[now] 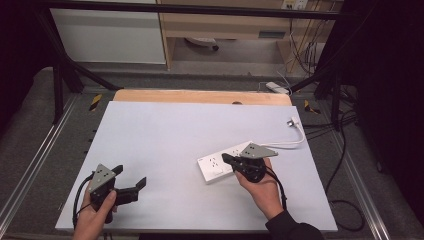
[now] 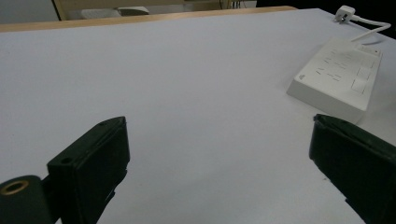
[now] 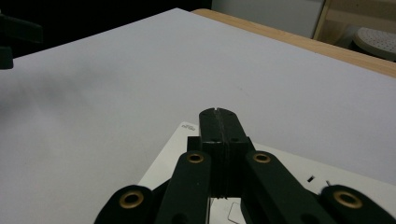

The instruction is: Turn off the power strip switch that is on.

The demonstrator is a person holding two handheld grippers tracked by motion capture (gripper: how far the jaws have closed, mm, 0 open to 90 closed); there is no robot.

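Observation:
A white power strip (image 1: 216, 166) lies on the white table sheet right of centre, its cable curving to a white plug (image 1: 291, 121) at the far right. My right gripper (image 1: 226, 158) hovers just over the strip's middle, jaws pressed together with nothing between them; from its own camera the shut jaw tips (image 3: 218, 122) sit above the strip's near corner (image 3: 182, 140). My left gripper (image 1: 131, 176) rests at the front left, jaws spread wide and empty. In the left gripper view the strip (image 2: 337, 77) lies ahead to the right, beyond the right jaw.
The white sheet (image 1: 165, 135) covers a wooden table whose far edge (image 1: 200, 96) shows. Black frame posts stand at both far corners, cables trail on the floor at the right, and a wooden shelf unit stands behind.

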